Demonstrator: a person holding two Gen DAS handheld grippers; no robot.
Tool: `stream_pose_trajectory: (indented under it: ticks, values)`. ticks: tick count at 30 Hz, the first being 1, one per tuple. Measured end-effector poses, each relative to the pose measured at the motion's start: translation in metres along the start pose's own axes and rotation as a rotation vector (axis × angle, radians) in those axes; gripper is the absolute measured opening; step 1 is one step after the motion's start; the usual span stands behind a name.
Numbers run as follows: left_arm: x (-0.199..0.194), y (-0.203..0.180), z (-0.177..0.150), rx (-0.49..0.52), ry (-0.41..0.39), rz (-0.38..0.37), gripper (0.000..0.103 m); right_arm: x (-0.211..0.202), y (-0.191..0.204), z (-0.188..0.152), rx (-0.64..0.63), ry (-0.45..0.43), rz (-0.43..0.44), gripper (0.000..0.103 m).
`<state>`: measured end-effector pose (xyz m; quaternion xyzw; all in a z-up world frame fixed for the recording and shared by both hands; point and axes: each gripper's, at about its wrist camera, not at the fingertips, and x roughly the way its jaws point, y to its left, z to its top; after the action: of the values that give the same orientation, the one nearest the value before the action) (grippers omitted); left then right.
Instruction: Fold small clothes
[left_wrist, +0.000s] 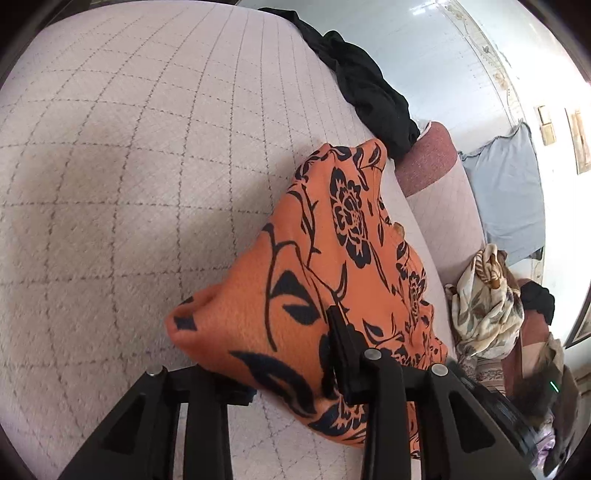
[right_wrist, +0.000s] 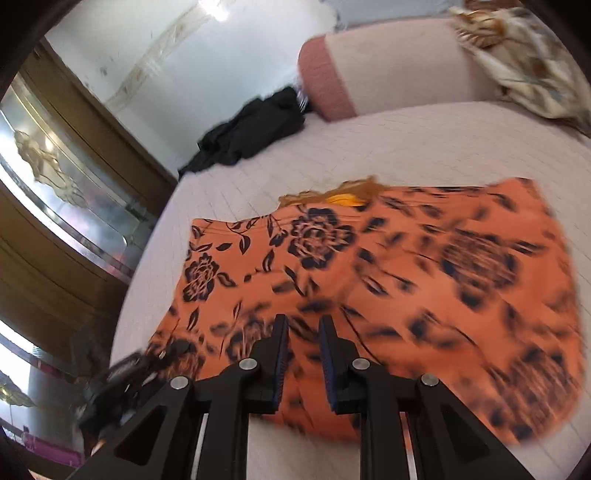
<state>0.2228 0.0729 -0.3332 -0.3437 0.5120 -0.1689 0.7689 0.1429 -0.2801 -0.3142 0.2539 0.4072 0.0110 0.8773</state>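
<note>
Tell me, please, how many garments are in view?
3: an orange garment mid-bed, held by the left gripper; a black one at the far edge; a cream one beyond the bolster. Others may be hidden.

Both pictures are bright with daylight. In the left wrist view, strong white glare washes out the far right edge, and the quilted pale pink bed cover (left_wrist: 129, 184) looks sharp. The right wrist view is smeared; the orange cloth with black flowers (right_wrist: 406, 266) blurs most. Round edges bend everything and go dark.
</note>
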Motion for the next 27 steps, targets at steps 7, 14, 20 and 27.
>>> stream_pose_trajectory:
  ticks: [7, 14, 20, 27]
  values:
    - [-0.007, -0.023, -0.005, 0.145, -0.073, 0.058, 0.026, 0.086, -0.033, 0.016, 0.151, 0.200, 0.021, 0.015]
    - [-0.019, -0.084, -0.036, 0.496, -0.217, 0.158, 0.022, 0.066, -0.025, 0.048, 0.141, 0.233, 0.115, 0.020]
    - [-0.013, -0.119, -0.073, 0.802, -0.256, 0.202, 0.021, 0.059, 0.030, 0.091, -0.005, 0.223, 0.213, 0.089]
    - [-0.004, -0.133, -0.101, 0.972, -0.232, 0.190, 0.021, 0.102, 0.078, 0.109, -0.101, 0.355, 0.212, 0.089]
